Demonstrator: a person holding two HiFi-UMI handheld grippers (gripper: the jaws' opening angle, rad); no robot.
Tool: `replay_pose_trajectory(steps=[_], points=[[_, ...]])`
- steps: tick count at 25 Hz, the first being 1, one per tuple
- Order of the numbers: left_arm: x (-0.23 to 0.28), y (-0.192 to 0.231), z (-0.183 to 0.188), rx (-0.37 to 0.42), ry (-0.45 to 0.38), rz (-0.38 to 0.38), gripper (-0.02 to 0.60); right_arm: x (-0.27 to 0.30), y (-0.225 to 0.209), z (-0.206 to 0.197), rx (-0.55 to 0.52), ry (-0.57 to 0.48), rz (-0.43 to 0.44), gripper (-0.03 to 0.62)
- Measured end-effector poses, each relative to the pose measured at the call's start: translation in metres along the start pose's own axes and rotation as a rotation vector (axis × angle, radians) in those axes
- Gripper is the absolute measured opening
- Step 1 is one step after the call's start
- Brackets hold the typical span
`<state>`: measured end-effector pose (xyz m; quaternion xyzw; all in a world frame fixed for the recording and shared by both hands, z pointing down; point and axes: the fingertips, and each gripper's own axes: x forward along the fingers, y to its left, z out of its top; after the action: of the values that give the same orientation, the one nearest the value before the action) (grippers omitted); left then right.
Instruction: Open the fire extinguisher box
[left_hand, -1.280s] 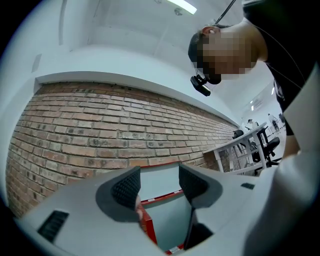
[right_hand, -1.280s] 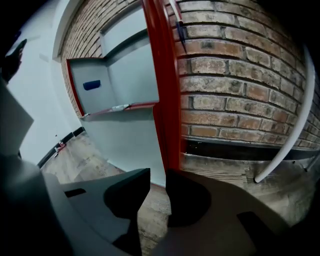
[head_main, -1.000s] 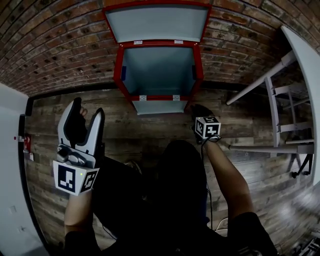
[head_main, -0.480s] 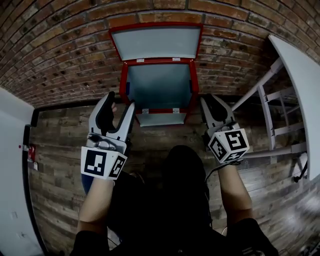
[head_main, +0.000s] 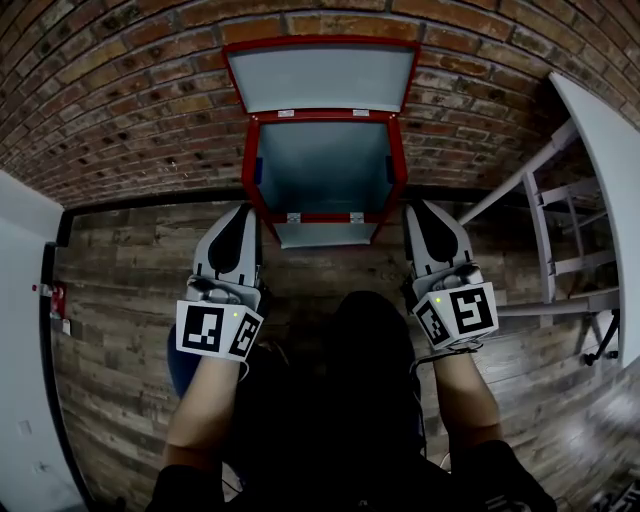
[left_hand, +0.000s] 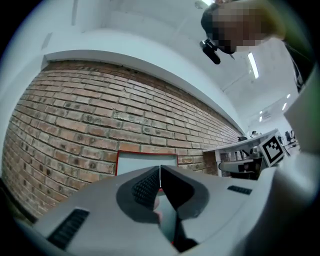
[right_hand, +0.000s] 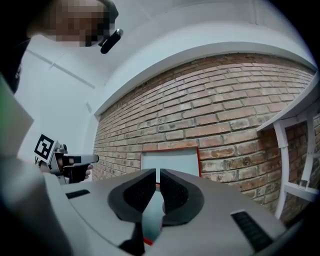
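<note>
One plank floor (head_main: 130, 300), brick wall (head_main: 120, 90), box (head_main: 322, 165) open — we log left gripper (head_main: 243, 210) pressed shut, empty; right gripper (head_main: 420, 207) closing, nil btwn.

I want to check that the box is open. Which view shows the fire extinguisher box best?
The head view: the fire extinguisher box shows whole, lid raised against the brick wall, interior visible. Both gripper views show only part of the lid.

No words or numbers can be read anywhere — only square coded markers (head_main: 205, 328).
</note>
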<state>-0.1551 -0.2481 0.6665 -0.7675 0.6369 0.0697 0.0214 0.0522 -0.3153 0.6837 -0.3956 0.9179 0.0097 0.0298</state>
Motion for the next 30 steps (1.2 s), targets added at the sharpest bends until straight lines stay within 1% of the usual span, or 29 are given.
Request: replay_pose_trajectory(steps=[3,5,7,9,10,11,12,13,15,18,20,22,24,26,28,30], points=[[0.003,0.006,0.003,0.044,-0.004,0.016,0.046,0.01,0.002,0.0,0.002,0.009,-0.018,0.028],[0.009,0.009,0.016,0.078,-0.026,0.028,0.046,0.02,0.003,0.008,0.012,0.013,-0.029,0.023],[0.014,0.004,0.036,0.145,-0.062,-0.006,0.046,0.029,0.006,0.025,0.023,0.011,-0.04,0.023],[0.011,-0.007,0.057,0.215,-0.057,-0.084,0.046,0.036,0.015,0.048,0.024,0.024,-0.045,0.021],[0.008,-0.01,0.069,0.224,-0.032,-0.123,0.046,0.037,0.022,0.062,0.019,0.04,-0.042,0.021],[0.003,-0.01,0.082,0.207,0.0,-0.151,0.046,0.037,0.029,0.078,0.017,0.059,-0.037,0.021],[-0.002,-0.006,0.098,0.17,0.037,-0.161,0.046,0.036,0.036,0.097,0.023,0.079,-0.032,0.021],[-0.005,0.001,0.117,0.127,0.072,-0.155,0.046,0.035,0.041,0.118,0.035,0.097,-0.029,0.021],[-0.01,0.014,0.166,0.07,0.11,-0.124,0.046,0.03,0.047,0.165,0.062,0.129,-0.036,0.021],[-0.013,0.025,0.256,0.053,0.128,-0.072,0.046,0.024,0.056,0.244,0.086,0.182,-0.043,0.021],[-0.014,0.025,0.317,0.028,0.151,-0.045,0.046,0.017,0.065,0.304,0.086,0.213,-0.035,0.021],[-0.013,0.014,0.384,-0.005,0.16,-0.043,0.046,0.006,0.073,0.368,0.083,0.235,-0.019,0.021],[-0.014,-0.005,0.452,0.001,0.158,-0.058,0.046,-0.007,0.078,0.43,0.068,0.25,0.0,0.021],[-0.017,-0.025,0.513,0.022,0.137,-0.071,0.046,-0.02,0.08,0.482,0.038,0.252,0.018,0.021],[-0.025,-0.041,0.564,0.037,0.105,-0.07,0.046,-0.034,0.08,0.523,0.01,0.245,0.024,0.021],[-0.037,-0.056,0.601,0.046,0.077,-0.066,0.046,-0.051,0.079,0.557,0.009,0.229,0.02,0.021]])
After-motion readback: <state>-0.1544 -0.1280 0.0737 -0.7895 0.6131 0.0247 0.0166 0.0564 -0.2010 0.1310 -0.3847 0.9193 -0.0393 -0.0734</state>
